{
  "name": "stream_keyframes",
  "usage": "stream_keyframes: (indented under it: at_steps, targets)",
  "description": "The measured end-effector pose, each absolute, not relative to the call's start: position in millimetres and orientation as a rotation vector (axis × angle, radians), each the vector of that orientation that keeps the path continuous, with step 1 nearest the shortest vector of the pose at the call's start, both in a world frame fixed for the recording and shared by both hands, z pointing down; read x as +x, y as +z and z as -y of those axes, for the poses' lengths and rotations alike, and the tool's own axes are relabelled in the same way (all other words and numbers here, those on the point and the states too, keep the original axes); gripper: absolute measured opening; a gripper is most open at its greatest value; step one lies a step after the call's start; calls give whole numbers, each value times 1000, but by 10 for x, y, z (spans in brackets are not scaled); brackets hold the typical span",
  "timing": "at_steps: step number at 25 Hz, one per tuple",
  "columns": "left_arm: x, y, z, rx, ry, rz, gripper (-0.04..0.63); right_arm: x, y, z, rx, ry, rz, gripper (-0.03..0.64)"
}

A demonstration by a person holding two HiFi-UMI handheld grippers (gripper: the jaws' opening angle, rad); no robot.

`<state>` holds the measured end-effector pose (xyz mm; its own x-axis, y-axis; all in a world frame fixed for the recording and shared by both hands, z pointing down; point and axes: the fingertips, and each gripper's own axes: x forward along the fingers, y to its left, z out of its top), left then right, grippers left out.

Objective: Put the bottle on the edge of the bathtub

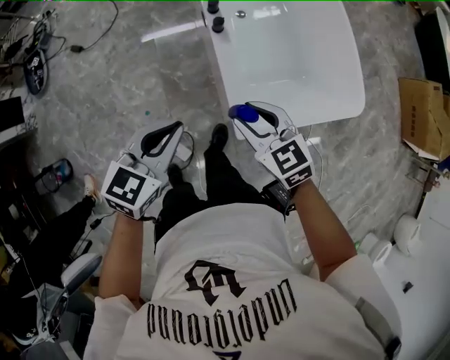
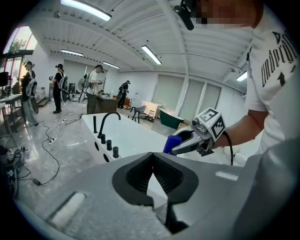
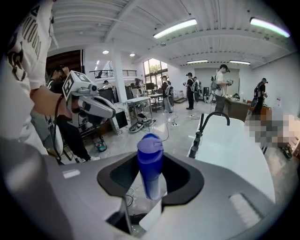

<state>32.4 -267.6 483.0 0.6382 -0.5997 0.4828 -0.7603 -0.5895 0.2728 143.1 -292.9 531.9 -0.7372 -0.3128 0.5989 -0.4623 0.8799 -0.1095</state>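
Note:
A blue bottle with a rounded cap stands upright between the pads of my right gripper, which is shut on it. From the head view the bottle and right gripper hover just off the near end of the white bathtub. My left gripper hangs over the floor to the left of the tub, its jaws shut with nothing in them. The left gripper view also catches the bottle beside the tub.
A black arched faucet and black knobs sit at the tub's far end. A cardboard box and white fixtures stand on the right. Cables lie on the marble floor; people stand in the background.

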Motion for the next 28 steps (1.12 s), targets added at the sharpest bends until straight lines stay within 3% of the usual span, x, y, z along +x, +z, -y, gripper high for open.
stream_keyframes:
  at_steps: [17,28]
  targets:
    - [406,5905,3285,2331,541,1017,6,1423,6775,3882,486,302,2312,152]
    - [416,6250,3599,2281,543,1000,6,1386,7259,4242,473,298,2256,152]
